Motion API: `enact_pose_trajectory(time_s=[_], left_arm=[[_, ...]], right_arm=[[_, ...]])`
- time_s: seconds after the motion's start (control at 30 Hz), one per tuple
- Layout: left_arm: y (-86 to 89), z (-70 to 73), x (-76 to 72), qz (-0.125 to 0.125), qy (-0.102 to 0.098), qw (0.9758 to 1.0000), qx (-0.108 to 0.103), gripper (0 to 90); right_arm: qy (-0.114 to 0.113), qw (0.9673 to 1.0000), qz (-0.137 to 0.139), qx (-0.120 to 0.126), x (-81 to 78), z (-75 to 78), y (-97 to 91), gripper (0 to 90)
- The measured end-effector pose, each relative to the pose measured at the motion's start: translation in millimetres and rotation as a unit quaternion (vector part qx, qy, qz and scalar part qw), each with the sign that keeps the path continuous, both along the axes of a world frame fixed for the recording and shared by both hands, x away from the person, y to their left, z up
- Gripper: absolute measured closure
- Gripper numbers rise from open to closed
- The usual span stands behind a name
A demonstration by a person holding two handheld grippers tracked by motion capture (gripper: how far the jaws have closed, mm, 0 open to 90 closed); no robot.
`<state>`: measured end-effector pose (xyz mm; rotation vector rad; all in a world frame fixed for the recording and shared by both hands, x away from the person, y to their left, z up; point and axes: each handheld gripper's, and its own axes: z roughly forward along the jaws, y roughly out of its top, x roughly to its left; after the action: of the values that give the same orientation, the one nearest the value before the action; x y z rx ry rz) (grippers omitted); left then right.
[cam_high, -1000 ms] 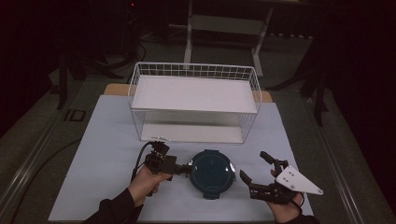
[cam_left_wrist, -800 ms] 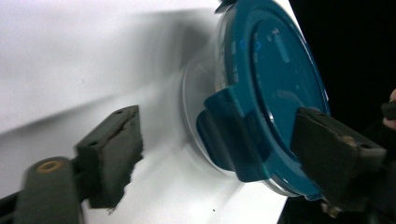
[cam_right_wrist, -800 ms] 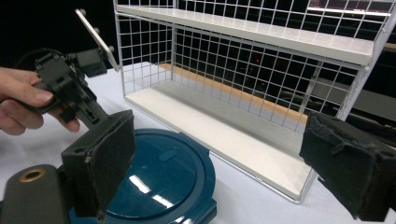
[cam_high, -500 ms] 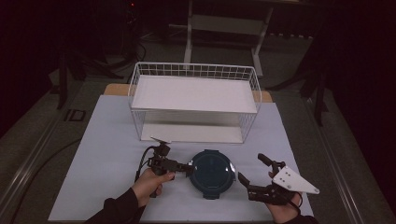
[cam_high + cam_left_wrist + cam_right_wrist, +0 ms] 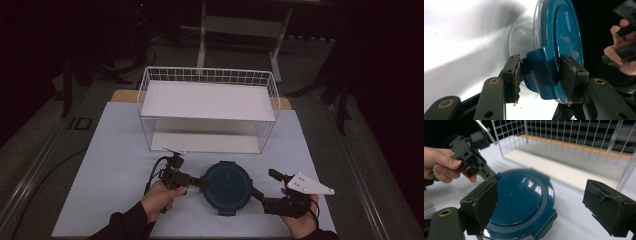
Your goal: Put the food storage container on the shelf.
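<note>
Container [image 5: 226, 186]: front of bench, before wire basket [image 5: 208, 109] | left gripper [image 5: 541, 75]: jaws just closing around lid latch tab, pads at its sides | right gripper [image 5: 544, 207]: jaws wide, empty | risk: thin tab grip slips, container skids.

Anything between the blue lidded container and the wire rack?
Nothing. In the high view a bare strip of the white table sheet separates the blue lidded container from the wire rack; the right gripper view shows the same bare gap.
</note>
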<state>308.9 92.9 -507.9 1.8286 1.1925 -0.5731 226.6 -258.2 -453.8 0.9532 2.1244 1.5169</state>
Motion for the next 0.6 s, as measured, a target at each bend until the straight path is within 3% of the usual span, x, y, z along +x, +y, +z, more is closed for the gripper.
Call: enact_pose_trajectory(time_s=[0.03,0.07,0.1,0.27,0.43,0.6], left_arm=[[0.0,0.0,0.0,0.000,0.000,1.0000,0.000,54.1],[-0.4,3.1,-3.6,-0.010,-0.018,0.9998,0.003,54.7],[-0.6,3.8,-4.6,-0.013,-0.023,0.9996,0.004,54.8],[0.9,5.4,-11.3,-0.022,-0.043,0.9988,0.007,55.3],[2.3,6.8,-17.0,-0.028,-0.057,0.9980,0.008,56.0],[3.6,6.4,-19.6,-0.031,-0.064,0.9974,0.007,56.2]], right_arm=[[0.021,0.9998,0.005,0.000,2.7,-1.9,0.0,13.4],[0.042,0.9991,0.006,0.002,5.9,-4.9,-0.8,14.1],[0.059,0.9982,0.010,0.002,8.0,-6.6,-0.8,14.7],[0.117,0.9930,0.010,0.015,15.8,-14.1,-3.0,19.1],[0.191,0.9808,0.013,0.037,25.3,-27.0,-7.8,26.1],[0.246,0.9672,0.028,0.056,30.9,-35.5,-8.9,35.1]])
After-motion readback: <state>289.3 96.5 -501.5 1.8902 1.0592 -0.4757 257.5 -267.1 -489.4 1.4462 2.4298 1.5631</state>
